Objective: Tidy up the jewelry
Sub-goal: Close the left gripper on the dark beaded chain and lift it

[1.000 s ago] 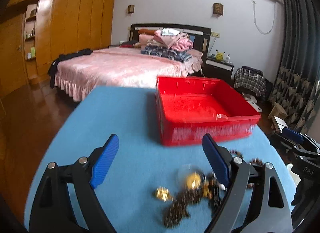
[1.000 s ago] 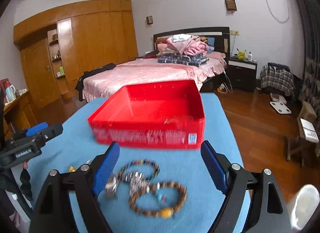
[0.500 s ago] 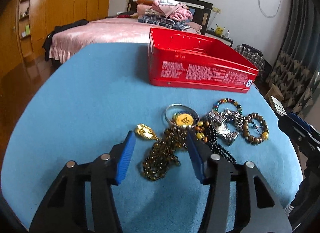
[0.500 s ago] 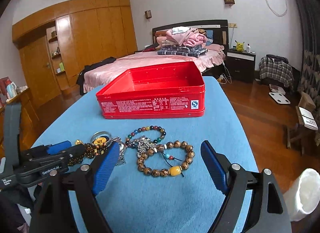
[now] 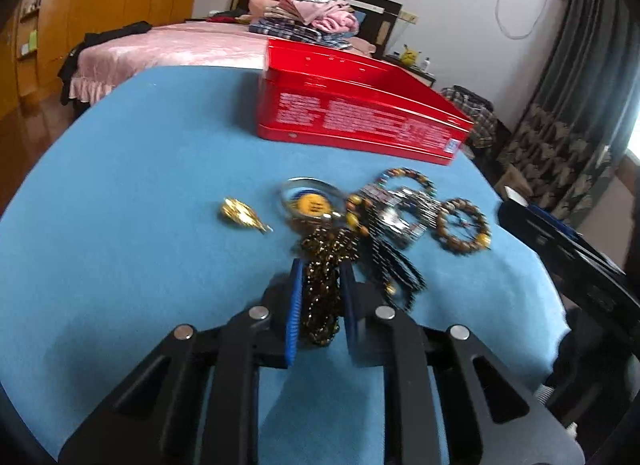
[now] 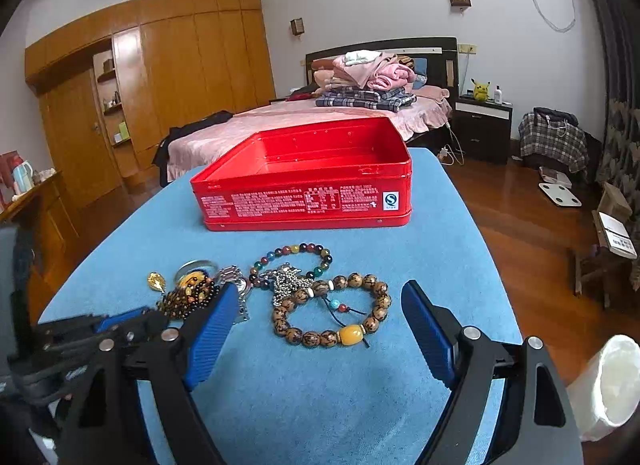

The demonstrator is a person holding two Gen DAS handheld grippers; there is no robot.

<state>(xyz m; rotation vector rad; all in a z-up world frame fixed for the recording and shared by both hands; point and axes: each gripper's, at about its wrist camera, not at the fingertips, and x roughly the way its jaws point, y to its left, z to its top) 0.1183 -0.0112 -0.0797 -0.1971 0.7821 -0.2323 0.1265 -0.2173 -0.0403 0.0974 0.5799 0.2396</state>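
A heap of jewelry lies on the blue table point(image 5: 120, 185) in front of an open red tin point(image 5: 360, 121). My left gripper point(image 5: 322, 269) is shut on a dark brown bead necklace point(image 5: 326, 245) at the near end of the heap. Beside it lie a gold pendant point(image 5: 240, 215), a round glass piece with a yellow disc point(image 5: 310, 203) and a silver watch point(image 5: 400, 217). My right gripper point(image 6: 318, 291) stands open, just short of a wooden bead bracelet point(image 6: 350, 333) with an amber bead. A multicolour bead bracelet point(image 6: 304, 248) lies behind it, before the red tin point(image 6: 304, 201).
A white bin point(image 6: 608, 381) stands past the table's right edge. The left gripper point(image 6: 120, 321) shows at the lower left of the right wrist view. A bed point(image 6: 280, 121) with folded clothes stands beyond the table's far end, with wooden floor on both sides.
My left gripper came down onto the heap and its jaws went from wide open to shut on the brown bead necklace. The right gripper dipped a little toward the bracelets and stayed open.
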